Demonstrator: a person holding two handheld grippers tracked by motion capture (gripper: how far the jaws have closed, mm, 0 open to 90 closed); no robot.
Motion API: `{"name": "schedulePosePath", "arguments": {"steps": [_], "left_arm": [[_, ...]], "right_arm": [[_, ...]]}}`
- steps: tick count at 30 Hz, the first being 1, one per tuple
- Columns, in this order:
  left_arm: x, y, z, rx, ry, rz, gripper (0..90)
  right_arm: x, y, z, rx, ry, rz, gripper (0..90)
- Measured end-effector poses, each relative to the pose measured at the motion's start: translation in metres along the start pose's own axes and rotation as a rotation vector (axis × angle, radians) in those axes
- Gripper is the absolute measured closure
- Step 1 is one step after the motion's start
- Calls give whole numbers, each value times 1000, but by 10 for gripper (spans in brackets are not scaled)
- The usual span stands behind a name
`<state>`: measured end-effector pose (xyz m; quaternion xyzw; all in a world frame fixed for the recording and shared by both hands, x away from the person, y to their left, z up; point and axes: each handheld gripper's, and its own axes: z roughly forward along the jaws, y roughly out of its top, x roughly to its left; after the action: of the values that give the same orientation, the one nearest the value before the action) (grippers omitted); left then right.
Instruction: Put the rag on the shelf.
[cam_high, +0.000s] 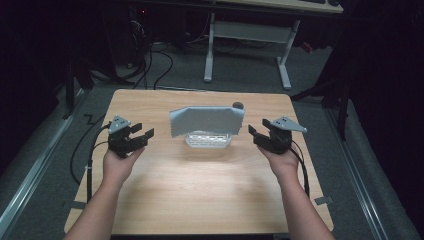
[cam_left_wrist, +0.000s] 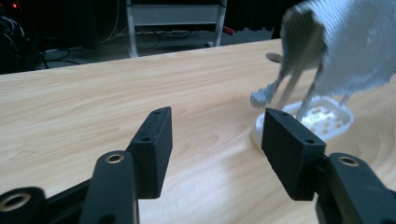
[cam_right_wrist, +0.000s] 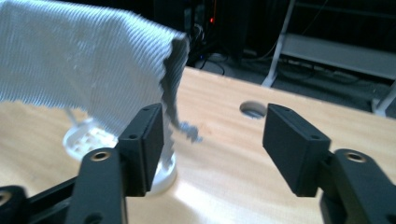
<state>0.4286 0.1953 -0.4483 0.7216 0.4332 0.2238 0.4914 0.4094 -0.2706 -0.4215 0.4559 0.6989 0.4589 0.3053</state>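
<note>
Cloth (cam_high: 206, 121) hangs draped over the white rack (cam_high: 208, 139) mid-table, so hanging looks done (or removal not begun), with left gripper (cam_high: 141, 132) and right gripper (cam_high: 256, 131) flanking it, both jaws wide apart, holding nothing.

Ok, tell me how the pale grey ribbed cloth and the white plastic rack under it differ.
The pale grey ribbed cloth is soft and hangs draped up off the table; the white plastic rack is rigid, with its perforated base flat on the wooden table. The cloth spreads wider than the rack and hides its upper part. The cloth is grey, the rack white. Both sit mid-table between the open left gripper and right gripper, touched by neither.
</note>
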Motion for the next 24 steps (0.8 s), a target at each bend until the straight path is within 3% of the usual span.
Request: {"name": "schedulePosePath", "arguments": {"steps": [2, 4, 7, 13, 19, 24], "left_arm": [[-3, -6, -6, 2, -2, 7, 428], [-6, -12, -12, 5, -4, 15, 419], [-12, -23, -20, 11, -24, 10, 392], [-30, -48, -32, 44, -64, 11, 363], [-51, -68, -32, 91, -112, 15, 358], [-75, -82, -26, 156, -167, 53, 349]], "right_arm": [[2, -5, -8, -25, 10, -6, 369], [5, -8, -15, -5, 4, -11, 348], [9, -17, -26, -27, 12, -19, 336], [21, -42, -44, 1, 20, -42, 322], [35, -67, -55, 28, 26, -66, 313], [48, -90, -57, 62, 44, -63, 293]]}}
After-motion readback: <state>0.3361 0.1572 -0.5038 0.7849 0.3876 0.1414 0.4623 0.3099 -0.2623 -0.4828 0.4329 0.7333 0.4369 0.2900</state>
